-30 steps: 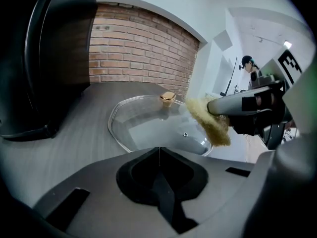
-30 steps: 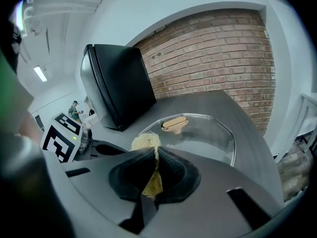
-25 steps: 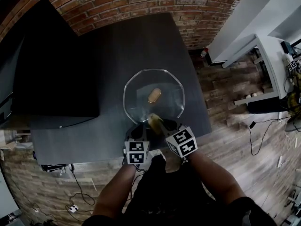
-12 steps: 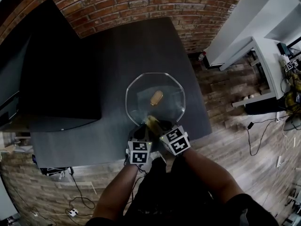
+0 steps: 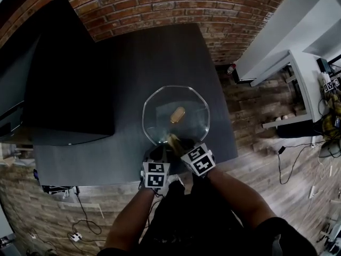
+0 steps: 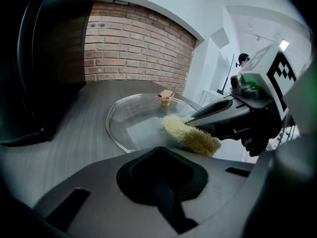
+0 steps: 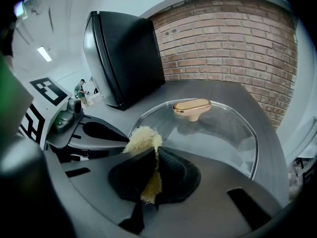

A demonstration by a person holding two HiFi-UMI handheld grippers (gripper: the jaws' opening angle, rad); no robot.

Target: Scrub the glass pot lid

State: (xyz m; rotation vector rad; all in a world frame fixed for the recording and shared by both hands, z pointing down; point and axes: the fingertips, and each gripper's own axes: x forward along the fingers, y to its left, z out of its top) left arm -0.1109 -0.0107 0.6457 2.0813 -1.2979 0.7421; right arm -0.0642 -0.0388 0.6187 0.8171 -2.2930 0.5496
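Beyond the glass pot lid (image 5: 157, 122), on its far side: brick wall (image 5: 160, 4), running across the whole top of the head view. Right of the lid, past the table's edge: wooden floor (image 5: 256, 116), with white furniture (image 5: 298, 63) farther right. Under the lid: dark table (image 5: 138, 57), stretching well past the lid toward the wall and to the left. Left of the lid, well apart from it: large black box-shaped appliance (image 5: 58, 79), standing on the same table. On the near side of the lid, off the table: two bare forearms (image 5: 130, 217), each leading to a gripper.

Then the lid itself: clear, many-sided, lying flat close to the table's near edge, handle side up.

At the lid's near rim: both grippers side by side, marker cubes turned toward the person. Left gripper (image 5: 160, 152) at the near-left of the rim, jaws pressed together with nothing seen between them; contact with the rim not clear. Right gripper (image 5: 178, 142) at the near-right, reaching over the rim, jaws clamped on a yellow fibrous scrub pad (image 5: 172, 138), a good part of the pad sticking out past the tips. Pad lying against the glass just inside the lid's near rim, just beside the left gripper's tip.

On the lid's centre, apart from the pad: small tan oblong knob (image 5: 177, 114), upright.
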